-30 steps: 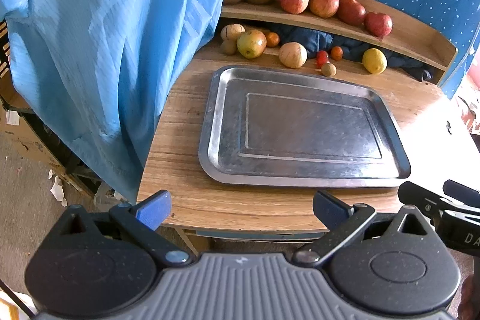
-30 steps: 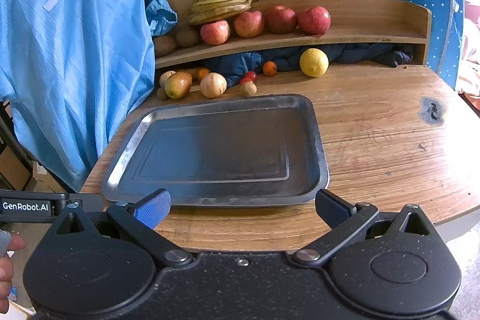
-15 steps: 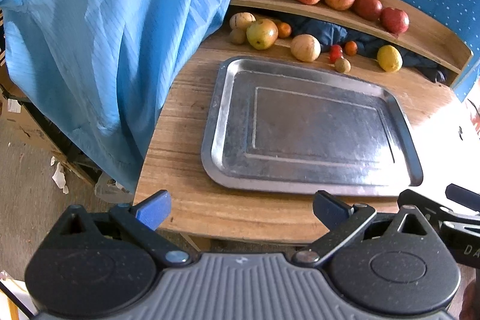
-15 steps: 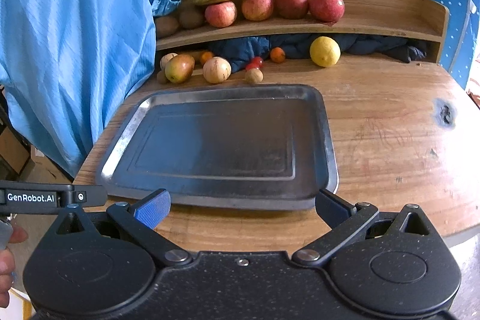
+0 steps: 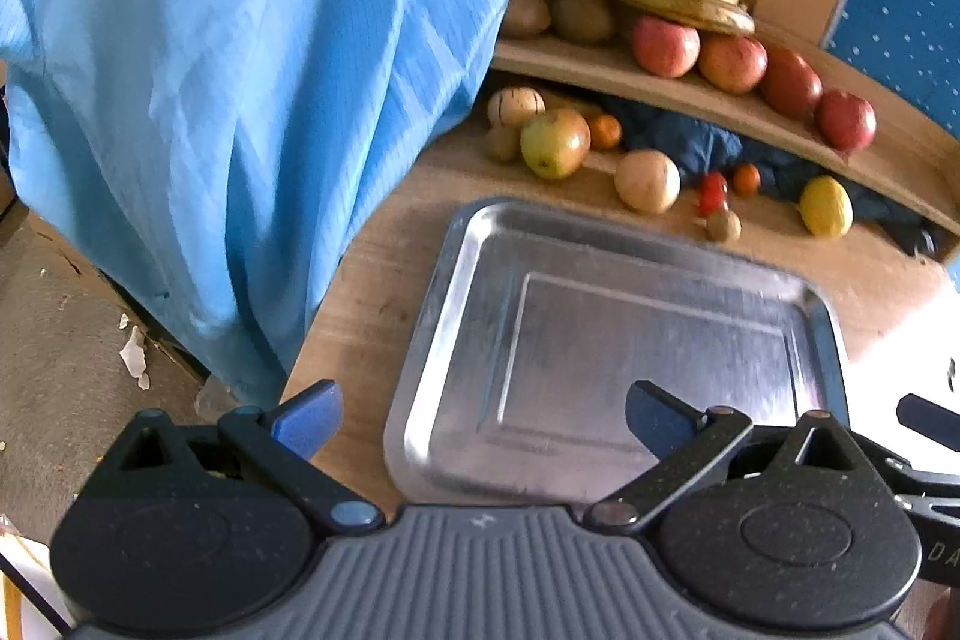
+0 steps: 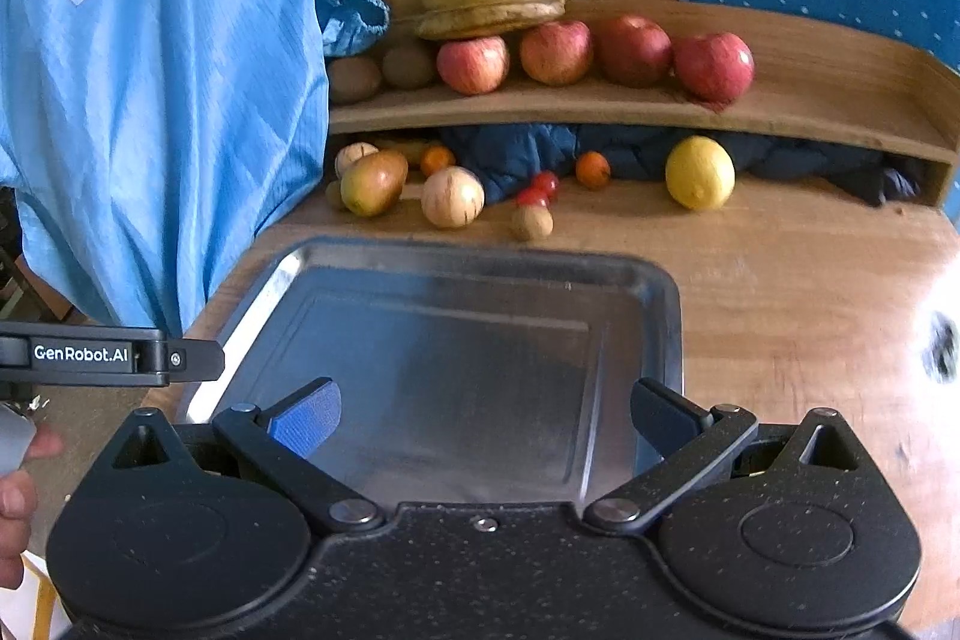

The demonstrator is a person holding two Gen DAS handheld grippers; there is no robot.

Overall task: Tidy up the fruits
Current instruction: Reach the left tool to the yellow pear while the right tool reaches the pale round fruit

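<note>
1. The task is standing at its opening step, as I judge it: no fruit is being carried, and both grippers are hanging over the near edge of the metal tray (image 6: 456, 340), facing the fruit at the far side of the worktop (image 6: 780, 280).
2. The left gripper (image 5: 480, 415) is spread wide and holding nothing; its fingers are framing the tray's near left corner.
3. The right gripper (image 6: 483, 412) is likewise released and holding nothing, poised above the tray's near half.
4. The tray is lying flat on the worktop and is carrying nothing at all.
5. The loose fruit is lying just beyond the tray's far rim: a green-red apple (image 6: 372, 181) at the left, a pale round fruit (image 6: 452, 196) beside it, a small brown fruit (image 6: 531, 222) nearest the rim, small red and orange fruits behind, and a lemon (image 6: 699, 172) further right.
6. The shelf (image 6: 600, 106) above is holding bananas (image 6: 492, 1), four red apples (image 6: 555, 51) in a row, and brown fruits at its left end.
7. The next move probably calls for reaching one released gripper past the far rim, closing gently round one round fruit without nudging it away, then setting it in the tray.
</note>
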